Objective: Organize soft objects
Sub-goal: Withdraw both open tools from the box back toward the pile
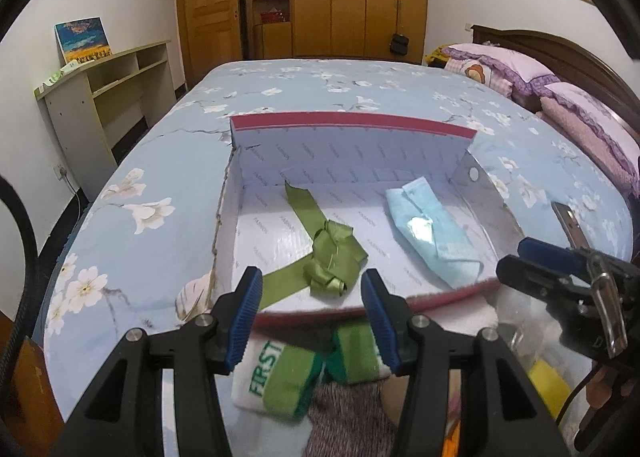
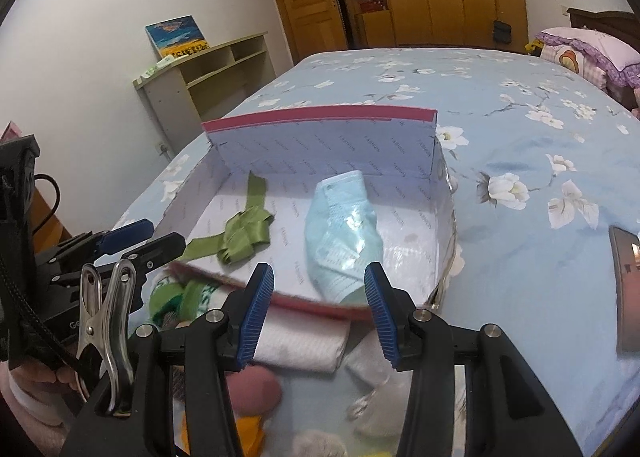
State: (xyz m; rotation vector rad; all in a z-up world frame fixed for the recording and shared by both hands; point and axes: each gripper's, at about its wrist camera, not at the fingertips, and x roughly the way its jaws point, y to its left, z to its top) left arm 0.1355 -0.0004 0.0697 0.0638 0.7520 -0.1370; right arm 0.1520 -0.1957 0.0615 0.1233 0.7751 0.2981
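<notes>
A white cardboard box point(image 1: 352, 119) point(image 2: 320, 113) with a red rim lies open on the flowered blue bed. Inside it are a knotted green ribbon point(image 1: 332, 257) point(image 2: 242, 235) on the left and a pale blue face-mask pack point(image 1: 432, 233) point(image 2: 340, 225) on the right. My left gripper point(image 1: 310, 273) point(image 2: 164, 233) hovers open over the box's near rim, in front of the ribbon, with nothing between its fingers. My right gripper point(image 2: 319, 269) point(image 1: 514, 255) is open too, empty, in front of the mask pack. A green-and-white sock point(image 1: 280, 377) point(image 2: 180, 293) lies just outside the near rim.
Below the grippers is a pile: a folded white towel point(image 2: 304, 341), grey knitwear point(image 1: 348, 417) and something yellow point(image 1: 548, 381). A phone point(image 2: 626, 289) lies on the bed to the right. Purple pillows point(image 1: 520, 69) are far right, a low shelf point(image 1: 100, 97) left of the bed.
</notes>
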